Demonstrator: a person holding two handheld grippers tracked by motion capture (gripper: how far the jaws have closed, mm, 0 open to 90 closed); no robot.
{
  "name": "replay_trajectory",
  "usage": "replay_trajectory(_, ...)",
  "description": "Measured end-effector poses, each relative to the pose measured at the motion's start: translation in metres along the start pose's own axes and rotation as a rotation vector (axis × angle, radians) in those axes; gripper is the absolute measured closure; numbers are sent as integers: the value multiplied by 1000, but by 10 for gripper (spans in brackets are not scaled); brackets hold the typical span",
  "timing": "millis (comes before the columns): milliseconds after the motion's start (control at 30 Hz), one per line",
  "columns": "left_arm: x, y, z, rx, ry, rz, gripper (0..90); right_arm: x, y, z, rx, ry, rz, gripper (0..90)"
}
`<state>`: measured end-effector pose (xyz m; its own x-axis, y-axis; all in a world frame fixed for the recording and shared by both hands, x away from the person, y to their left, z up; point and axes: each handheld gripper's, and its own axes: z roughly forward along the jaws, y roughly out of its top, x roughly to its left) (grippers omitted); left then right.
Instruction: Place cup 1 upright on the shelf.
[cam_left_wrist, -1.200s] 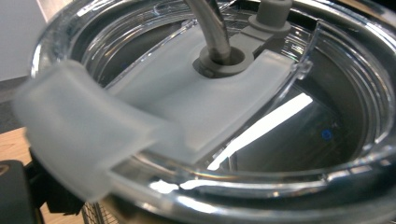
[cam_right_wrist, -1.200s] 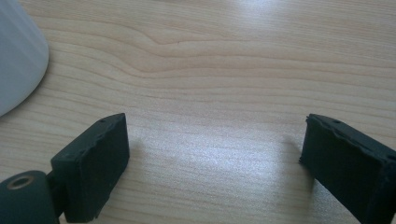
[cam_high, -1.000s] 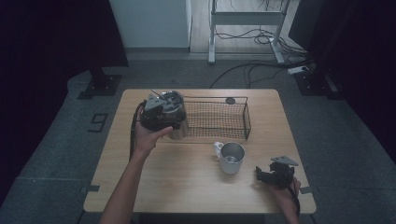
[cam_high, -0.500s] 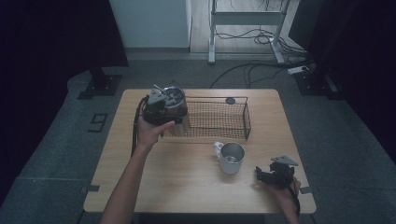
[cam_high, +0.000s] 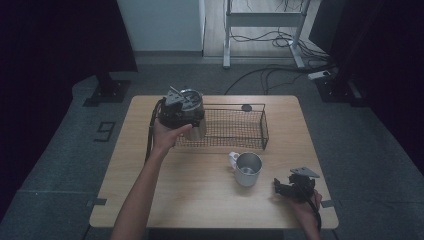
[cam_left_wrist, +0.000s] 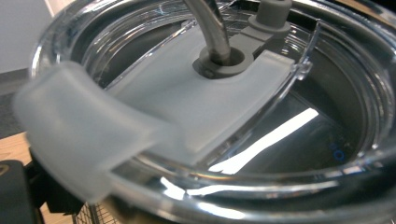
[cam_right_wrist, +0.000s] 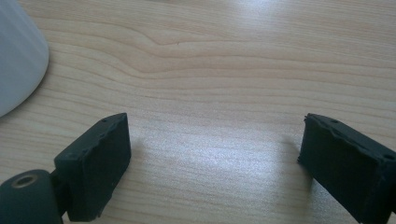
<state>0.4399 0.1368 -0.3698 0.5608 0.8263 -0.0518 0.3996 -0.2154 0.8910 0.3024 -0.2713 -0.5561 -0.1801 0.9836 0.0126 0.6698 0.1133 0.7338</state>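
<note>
My left gripper (cam_high: 184, 116) is shut on a steel tumbler (cam_high: 198, 131) with a clear lid (cam_left_wrist: 299, 140) and a metal straw (cam_left_wrist: 211, 25). It holds the tumbler upright above the left end of a black wire basket (cam_high: 263, 128). The left gripper view looks at the lid from very close. A steel mug (cam_high: 248, 169) with a white handle stands on the wooden table (cam_high: 190, 200), in front of the basket. My right gripper (cam_high: 279, 187) rests on the table just right of the mug. Its jaws (cam_right_wrist: 215, 158) stand open over bare wood and have just closed a little.
A small dark round object (cam_high: 246, 107) lies on the table behind the basket. The mug's pale side (cam_right_wrist: 16, 56) shows at the upper left of the right gripper view. Beyond the table are a metal stand's legs (cam_high: 227, 60) and floor cables (cam_high: 270, 75).
My left hand has carried the tumbler a little to the right and farther back, over the basket's left end. The right hand has stayed in place.
</note>
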Motion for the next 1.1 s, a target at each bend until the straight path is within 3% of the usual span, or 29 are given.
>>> replay_trajectory(800,15,4,28,39,54,1,41,0,0,0,0,0,0,91)
replay_trajectory(1100,19,6,42,42,54,-14,41,0,0,0,-1,0,-1,92)
